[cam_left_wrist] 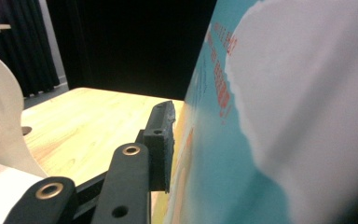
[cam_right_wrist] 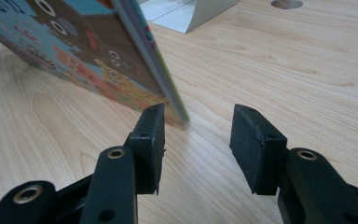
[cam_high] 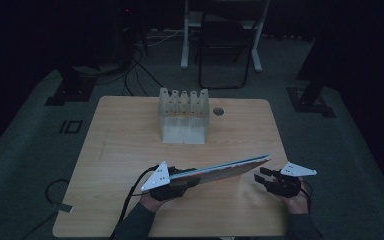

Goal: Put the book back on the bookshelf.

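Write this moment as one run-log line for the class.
left gripper: shut on thin colourful picture book | right gripper: open, empty, beside book's free end | white slotted rack: empty

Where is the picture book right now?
In the high view the picture book is held on edge above the table's near side by the left gripper, its free end near the right gripper.

You have a pale wooden worktop (cam_high: pixel 120 135) with a round hole (cam_high: pixel 218 111) near its far edge. Toward the back stands a translucent white slotted rack (cam_high: pixel 184 116), upright. Beyond the worktop you see a folding chair (cam_high: pixel 223 45), dark cables (cam_high: pixel 140 60) on the grey floor (cam_high: pixel 25 150).
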Motion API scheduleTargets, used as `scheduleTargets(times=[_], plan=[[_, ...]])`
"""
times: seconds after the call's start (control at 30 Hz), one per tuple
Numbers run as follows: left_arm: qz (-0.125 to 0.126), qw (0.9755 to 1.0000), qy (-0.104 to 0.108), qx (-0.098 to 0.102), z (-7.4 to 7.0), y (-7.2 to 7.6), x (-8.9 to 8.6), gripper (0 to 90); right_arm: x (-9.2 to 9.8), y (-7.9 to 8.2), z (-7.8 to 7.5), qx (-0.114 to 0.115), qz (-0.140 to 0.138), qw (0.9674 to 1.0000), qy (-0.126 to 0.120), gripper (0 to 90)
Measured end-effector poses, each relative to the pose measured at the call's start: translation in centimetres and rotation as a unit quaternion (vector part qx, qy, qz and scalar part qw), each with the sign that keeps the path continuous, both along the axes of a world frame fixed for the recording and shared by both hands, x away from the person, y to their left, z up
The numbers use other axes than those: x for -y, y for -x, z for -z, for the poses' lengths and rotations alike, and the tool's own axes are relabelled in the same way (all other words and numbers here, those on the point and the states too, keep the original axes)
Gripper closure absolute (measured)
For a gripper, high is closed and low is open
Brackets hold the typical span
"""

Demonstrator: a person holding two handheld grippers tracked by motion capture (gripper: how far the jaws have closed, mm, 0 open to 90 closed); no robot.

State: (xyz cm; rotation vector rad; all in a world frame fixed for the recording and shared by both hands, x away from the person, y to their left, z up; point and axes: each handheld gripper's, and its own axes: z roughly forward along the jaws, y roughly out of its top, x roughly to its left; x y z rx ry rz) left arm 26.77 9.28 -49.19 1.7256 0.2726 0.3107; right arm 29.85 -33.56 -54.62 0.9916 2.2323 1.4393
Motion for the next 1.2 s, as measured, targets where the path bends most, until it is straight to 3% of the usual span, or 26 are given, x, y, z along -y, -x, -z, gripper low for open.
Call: scheduleTargets(times=[0.2, 0.4, 0.57, 0.9, 1.2], plan=[[0.000, 0.9999, -0.010, 0.000, -0.2, 0.0, 0.8, 72.6, 0.1, 0.0, 0.1, -0.001, 0.002, 1.0000, -0.002, 54.1], [-0.010, 0.9997, 0.007, -0.020, -0.4, -0.6, 0.5, 75.0, 0.2, 0.0, 0.2, -0.002, 0.003, 1.0000, -0.002, 54.0], [-0.029, 0.9982, 0.032, -0.043, -0.4, -1.3, -0.2, 77.4, 0.2, -0.1, 0.2, -0.003, 0.004, 1.0000, -0.003, 54.1], [-0.061, 0.9970, 0.044, -0.021, 0.0, -1.6, -0.6, 79.4, 0.1, -0.1, 0.5, -0.008, 0.002, 1.0000, -0.001, 54.0], [-0.068, 0.9973, 0.028, 0.005, 0.2, -1.4, -0.2, 77.9, 0.3, -0.2, 1.0, -0.016, 0.005, 0.9999, 0.000, 53.8]])
